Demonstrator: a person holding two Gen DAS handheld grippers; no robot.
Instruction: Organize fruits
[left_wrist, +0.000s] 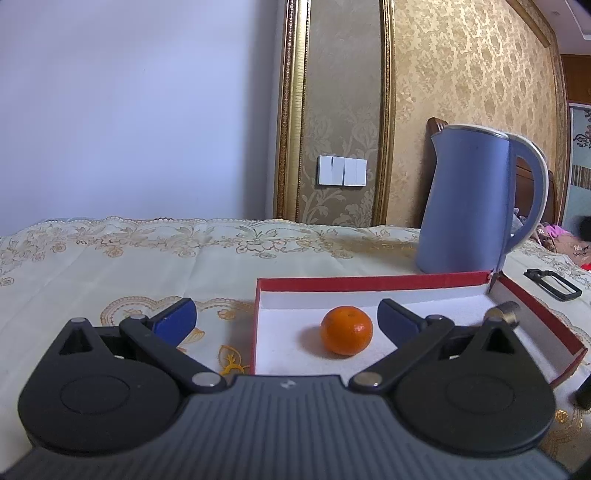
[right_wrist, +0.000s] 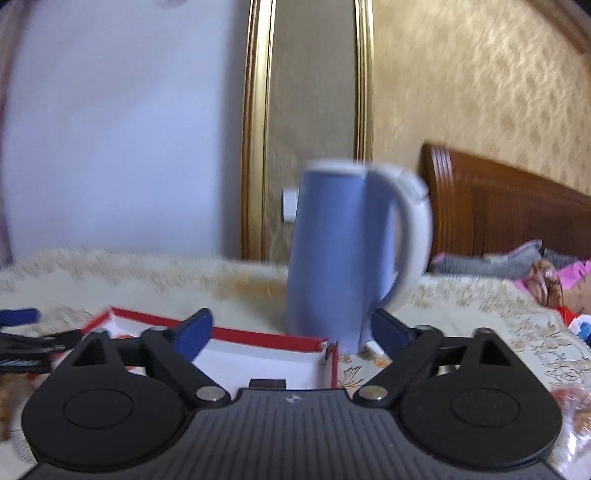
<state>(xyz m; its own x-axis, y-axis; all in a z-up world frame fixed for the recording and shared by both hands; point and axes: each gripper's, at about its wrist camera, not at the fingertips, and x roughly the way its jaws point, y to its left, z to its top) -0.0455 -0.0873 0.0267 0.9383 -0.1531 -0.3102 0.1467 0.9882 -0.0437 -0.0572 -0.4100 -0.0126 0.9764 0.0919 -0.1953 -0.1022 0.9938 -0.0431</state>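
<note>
My left gripper (left_wrist: 286, 317) hovers low over the near edge of a shallow red box (left_wrist: 369, 282) with a white lining, its blue fingers (left_wrist: 177, 317) spread wide and holding nothing. One orange (left_wrist: 346, 335) sits on the white floor of the box, between the two fingers but touching neither, a little nearer the right-hand one. A blue kettle (left_wrist: 469, 199) stands upright on the embroidered cream tablecloth (left_wrist: 129, 266) just behind the far right corner of the box. To the right of the box a small black frame-shaped item (left_wrist: 552, 284) lies flat on the cloth, and a short metal cylinder (left_wrist: 508, 313) shows at the box's right side. My right gripper (right_wrist: 293, 330) is likewise spread apart and empty; its view is blurred, with the box's far right corner (right_wrist: 328, 345) between its fingers and the kettle (right_wrist: 332, 251) behind that corner. A wooden headboard (right_wrist: 498, 206) stands to the right of the kettle, beyond the cloth.
</note>
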